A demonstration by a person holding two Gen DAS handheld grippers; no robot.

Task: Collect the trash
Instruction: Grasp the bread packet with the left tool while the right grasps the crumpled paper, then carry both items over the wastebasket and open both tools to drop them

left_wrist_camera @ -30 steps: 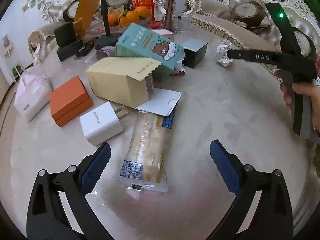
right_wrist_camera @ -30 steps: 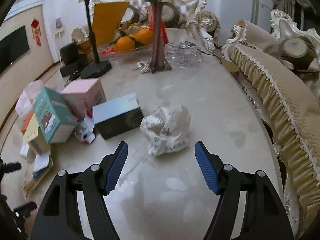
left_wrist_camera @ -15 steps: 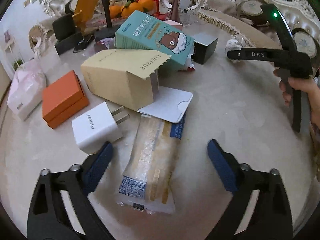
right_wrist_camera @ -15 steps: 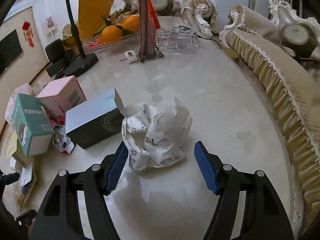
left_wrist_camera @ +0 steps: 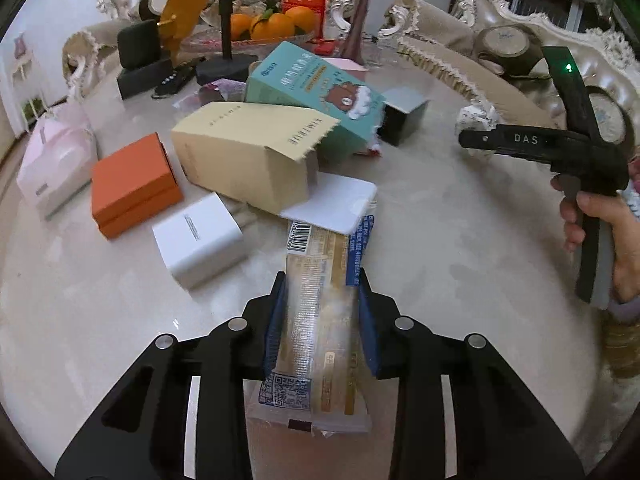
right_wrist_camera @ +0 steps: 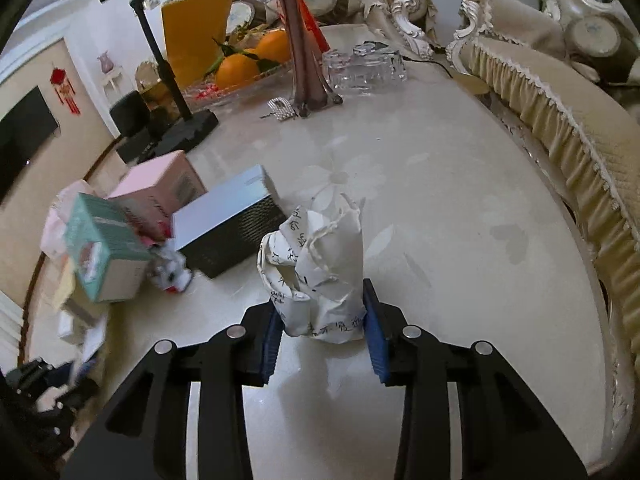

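The left gripper (left_wrist_camera: 320,312) has just closed; its fingers (left_wrist_camera: 274,320) pinch the wrapper (left_wrist_camera: 320,280) across its width near the counter's (left_wrist_camera: 440,240) near edge, so the flat packet lifts lengthwise. The right gripper (right_wrist_camera: 323,328), jaws just closing, squeezes the paper wad (right_wrist_camera: 316,272) low beside the dark box (right_wrist_camera: 228,224), apparently compressing it for carrying.

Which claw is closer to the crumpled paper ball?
Right. The right claw is clamped on the crumpled paper ball; the left claw grips a snack wrapper farther away.
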